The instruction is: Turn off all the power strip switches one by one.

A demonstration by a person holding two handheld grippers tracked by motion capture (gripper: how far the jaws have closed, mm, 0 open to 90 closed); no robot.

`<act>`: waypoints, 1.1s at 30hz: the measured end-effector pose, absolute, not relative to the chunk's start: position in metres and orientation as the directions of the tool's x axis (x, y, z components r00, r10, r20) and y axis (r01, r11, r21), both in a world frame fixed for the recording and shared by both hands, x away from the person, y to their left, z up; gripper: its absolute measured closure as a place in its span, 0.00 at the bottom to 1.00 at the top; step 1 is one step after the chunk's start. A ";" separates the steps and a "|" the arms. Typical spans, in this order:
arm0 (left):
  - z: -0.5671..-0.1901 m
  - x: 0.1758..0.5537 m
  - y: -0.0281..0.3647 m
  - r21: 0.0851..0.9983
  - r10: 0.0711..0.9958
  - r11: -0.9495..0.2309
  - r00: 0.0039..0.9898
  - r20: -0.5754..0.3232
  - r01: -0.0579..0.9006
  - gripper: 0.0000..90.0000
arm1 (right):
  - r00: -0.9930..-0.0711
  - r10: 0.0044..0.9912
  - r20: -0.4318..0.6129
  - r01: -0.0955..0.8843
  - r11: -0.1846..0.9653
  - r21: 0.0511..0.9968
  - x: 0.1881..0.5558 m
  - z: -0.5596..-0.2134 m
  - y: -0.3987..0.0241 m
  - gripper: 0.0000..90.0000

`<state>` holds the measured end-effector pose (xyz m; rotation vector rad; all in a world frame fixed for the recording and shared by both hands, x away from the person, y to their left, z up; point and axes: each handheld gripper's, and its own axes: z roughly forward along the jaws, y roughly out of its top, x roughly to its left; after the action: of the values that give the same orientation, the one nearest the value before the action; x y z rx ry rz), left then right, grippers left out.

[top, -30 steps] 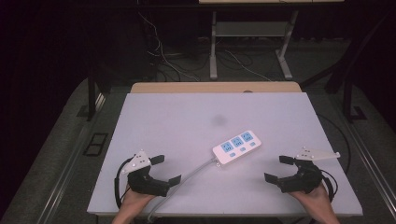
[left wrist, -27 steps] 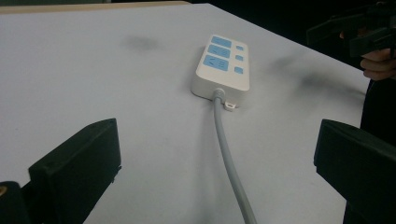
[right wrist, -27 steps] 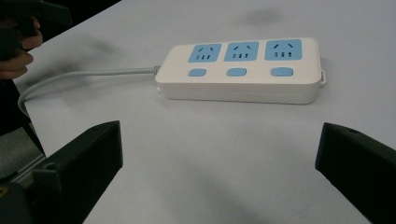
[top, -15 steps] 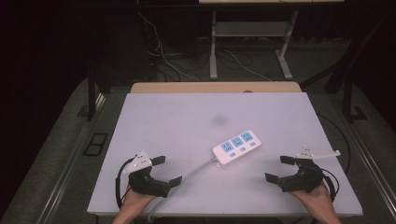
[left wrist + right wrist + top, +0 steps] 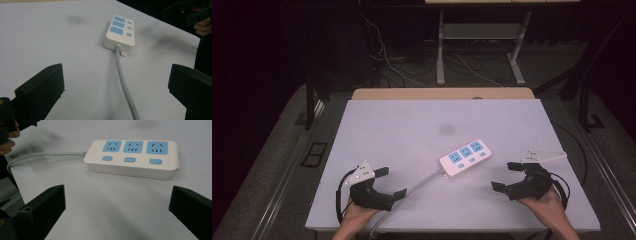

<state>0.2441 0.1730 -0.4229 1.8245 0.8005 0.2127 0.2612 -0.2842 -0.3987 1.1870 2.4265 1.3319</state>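
Where it lies, white power strip shows three blue sockets.

one power strip, two grippers

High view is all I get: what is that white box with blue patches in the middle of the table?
Observer: A power strip. The right gripper view shows three blue sockets in a row, each with its own blue button below it.
Operator: Are the sockets all the same?
Observer: Yes. Up close, each has a pair of slots above a set of three, and nothing is plugged in.
Operator: How does the grey cord attach?
Observer: In the left gripper view the cord enters the middle of one short end, right beside a small white tab that lies flat on the table.
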 end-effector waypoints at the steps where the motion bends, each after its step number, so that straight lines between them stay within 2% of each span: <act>1: -0.423 0.244 0.173 0.886 0.613 -0.194 0.757 -0.224 0.420 0.00 | -0.684 0.689 0.242 0.576 0.305 0.758 0.262 -0.398 -0.284 0.01; 33: -0.424 0.245 0.173 0.884 0.615 -0.190 0.753 -0.232 0.427 0.00 | -0.724 0.662 0.193 0.574 0.423 0.702 0.314 -0.368 -0.272 0.01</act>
<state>0.2450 0.1729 -0.4239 1.8235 0.8093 0.2081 0.3137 -0.2718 -0.3681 1.1132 2.5533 1.1904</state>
